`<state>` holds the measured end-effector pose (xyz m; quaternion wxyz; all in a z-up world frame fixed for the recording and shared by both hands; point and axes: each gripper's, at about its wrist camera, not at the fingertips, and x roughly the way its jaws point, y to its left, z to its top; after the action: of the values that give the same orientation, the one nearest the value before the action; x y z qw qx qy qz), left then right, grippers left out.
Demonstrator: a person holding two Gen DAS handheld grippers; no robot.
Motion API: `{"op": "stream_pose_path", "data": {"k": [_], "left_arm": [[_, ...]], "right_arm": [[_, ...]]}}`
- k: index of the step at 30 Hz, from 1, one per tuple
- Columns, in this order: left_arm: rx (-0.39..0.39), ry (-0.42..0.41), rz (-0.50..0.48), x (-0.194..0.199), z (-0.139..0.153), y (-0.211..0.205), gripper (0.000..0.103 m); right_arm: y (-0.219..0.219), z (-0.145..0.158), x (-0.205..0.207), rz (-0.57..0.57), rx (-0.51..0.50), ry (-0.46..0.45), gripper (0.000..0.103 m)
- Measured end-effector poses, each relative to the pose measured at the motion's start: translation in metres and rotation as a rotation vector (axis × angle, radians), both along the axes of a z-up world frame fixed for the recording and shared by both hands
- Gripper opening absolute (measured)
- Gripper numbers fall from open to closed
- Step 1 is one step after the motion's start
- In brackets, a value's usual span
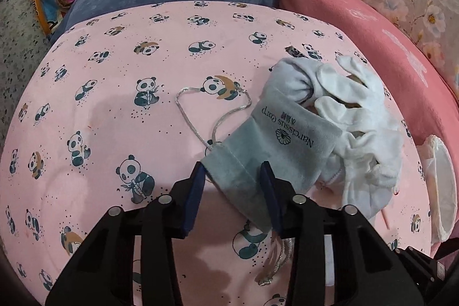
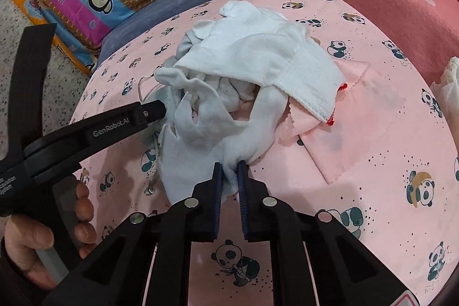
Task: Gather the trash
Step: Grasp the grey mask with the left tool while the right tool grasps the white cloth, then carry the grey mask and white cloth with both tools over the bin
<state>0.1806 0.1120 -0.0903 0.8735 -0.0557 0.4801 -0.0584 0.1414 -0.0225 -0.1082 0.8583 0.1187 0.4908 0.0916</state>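
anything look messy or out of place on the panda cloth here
Yes. White gloves lie in a tangled heap, spilling from the mouth of a grey drawstring pouch on the panda cloth. A pink cloth lies crumpled under them, and the pouch's cord trails loose.

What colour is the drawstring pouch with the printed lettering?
Grey pouch with dark lettering; clearest in the left wrist view.

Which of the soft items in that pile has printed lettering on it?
The grey drawstring pouch, printed "Narcissus Carp", lying between the left gripper's fingers. The white gloves beside it are plain.
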Motion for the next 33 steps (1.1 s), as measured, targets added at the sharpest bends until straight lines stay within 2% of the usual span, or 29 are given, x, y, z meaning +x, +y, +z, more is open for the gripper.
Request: {"op": "stream_pose_path", "data": {"k": [2,5,12,19,27,33], "left_arm": [[-0.012,0.003,-0.009,-0.002,0.001,0.0,0.018],[-0.027,0.003,-0.019,-0.007,0.004,0.001,0.007],[-0.007,-0.05,-0.038,-0.028,0.028,-0.01,0.006],[-0.021,-0.136,-0.061,-0.044,0.065,-0.024,0.006],[-0.048,-0.254,-0.129,-0.065,0.114,-0.053,0.006],[-0.067,-0.315,-0.2,-0.078,0.138,-0.08,0.006]], "right_arm": [[-0.001,0.001,-0.003,0.0,0.007,-0.002,0.011],[-0.002,0.005,-0.008,-0.001,0.017,-0.009,0.01],[-0.006,0.031,-0.026,-0.001,0.018,-0.073,0.01],[-0.022,0.074,-0.046,-0.026,0.038,-0.179,0.009],[-0.051,0.123,-0.067,-0.081,0.015,-0.294,0.009],[-0.082,0.15,-0.081,-0.136,0.001,-0.355,0.009]]}}
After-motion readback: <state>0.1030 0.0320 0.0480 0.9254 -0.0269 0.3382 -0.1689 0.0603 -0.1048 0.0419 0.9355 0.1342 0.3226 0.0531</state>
